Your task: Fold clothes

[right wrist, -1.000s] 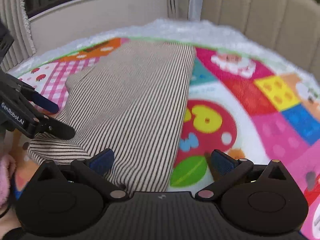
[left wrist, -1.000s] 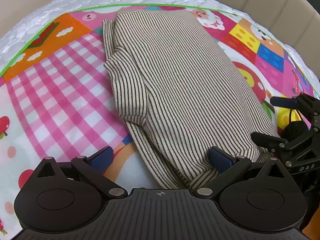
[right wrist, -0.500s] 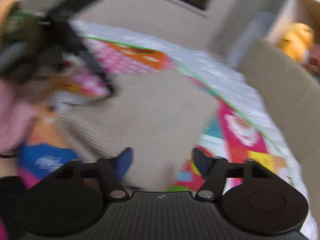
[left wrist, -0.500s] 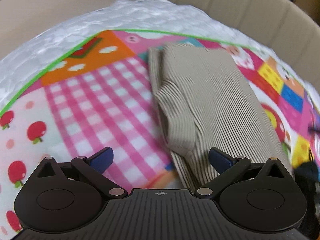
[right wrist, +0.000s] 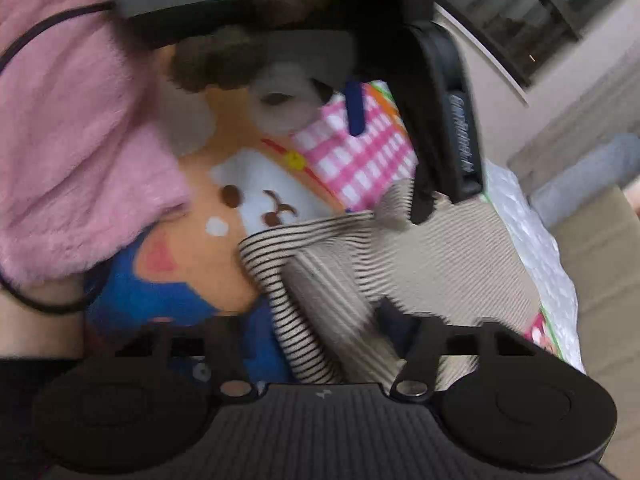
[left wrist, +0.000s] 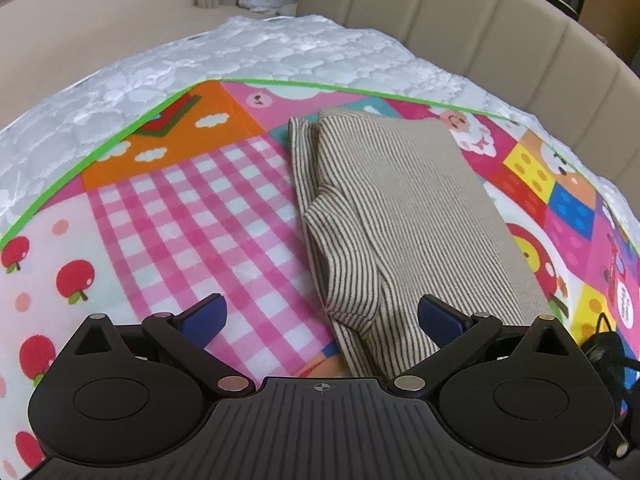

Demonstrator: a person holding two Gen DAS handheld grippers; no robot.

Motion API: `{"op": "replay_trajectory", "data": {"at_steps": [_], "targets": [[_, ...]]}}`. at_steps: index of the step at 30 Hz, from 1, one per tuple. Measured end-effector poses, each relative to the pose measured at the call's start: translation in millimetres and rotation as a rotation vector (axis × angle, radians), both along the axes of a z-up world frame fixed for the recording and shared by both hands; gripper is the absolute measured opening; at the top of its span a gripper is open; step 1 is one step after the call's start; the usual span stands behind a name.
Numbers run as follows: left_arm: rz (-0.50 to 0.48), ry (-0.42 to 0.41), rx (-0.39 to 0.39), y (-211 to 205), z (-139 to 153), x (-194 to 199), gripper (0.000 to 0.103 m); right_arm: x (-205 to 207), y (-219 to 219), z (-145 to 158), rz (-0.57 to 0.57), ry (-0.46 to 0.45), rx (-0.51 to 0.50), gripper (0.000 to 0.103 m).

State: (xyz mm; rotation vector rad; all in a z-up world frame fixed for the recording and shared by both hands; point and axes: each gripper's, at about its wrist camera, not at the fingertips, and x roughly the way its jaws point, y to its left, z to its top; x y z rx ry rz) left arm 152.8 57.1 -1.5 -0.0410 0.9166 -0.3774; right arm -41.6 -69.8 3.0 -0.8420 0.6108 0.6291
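- We could read no brand or label: the left claw (right wrist: 444, 152), seen from the right wrist camera, carried white lettering on its side, too blurred to make out, and a round sign at the mat's right edge in the left wrist view was too small to read.
- The striped garment (left wrist: 400, 208), cream with thin dark stripes, lay folded into a long shape on the play mat (left wrist: 180, 200), one folded edge toward the pink check panel.
- The mat showed red apples, an orange panel with white clouds, coloured blocks and cartoon animals, all inside a green border.
- Under the mat lay a white quilted cover (left wrist: 280, 52), ringed by a beige padded surround (left wrist: 480, 16) with upright seams.
- In its own view, the left claw (left wrist: 320, 316) stood wide apart above the near end of the garment, gripping nothing.
- The right claw (right wrist: 308, 320) was blurred; its fingers looked spread over the garment's striped edge, holding nothing we could see.
- A pink fluffy sleeve (right wrist: 72, 120) filled the left of that view, and a window (right wrist: 540, 12) showed in the far wall.
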Motion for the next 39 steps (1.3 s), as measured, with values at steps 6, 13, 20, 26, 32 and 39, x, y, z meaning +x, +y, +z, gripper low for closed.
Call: {"op": "replay_trajectory", "data": {"at_steps": [6, 13, 20, 26, 32, 39], "targets": [[-0.02, -0.018, -0.014, -1.6, 3.8, -2.7, 0.103, 44.4, -46.6, 38.1, -0.289, 0.195, 0.319, 0.039], [-0.058, -0.083, -0.042, 2.3, 19.0, -12.8, 0.103, 78.6, -91.2, 42.9, -0.519, 0.387, 0.559, 0.037], [-0.288, -0.116, -0.032, -13.5, 26.2, -38.2, 0.103, 92.3, -110.9, 37.7, -0.588, 0.438, 0.624, 0.038], [-0.329, -0.057, 0.137, -44.1, -2.7, -31.7, 0.103, 61.2, -85.1, 52.6, -0.415, 0.269, 0.452, 0.055], [-0.238, -0.036, 0.085, -30.0, -4.9, -16.1, 0.103, 21.3, -48.1, 19.6, -0.198, 0.033, 0.106, 0.074], [-0.146, -0.013, -0.086, 0.2, 7.9, -6.6, 0.103, 26.6, -38.6, 16.6, -0.138, 0.0, 0.021, 0.029]]}}
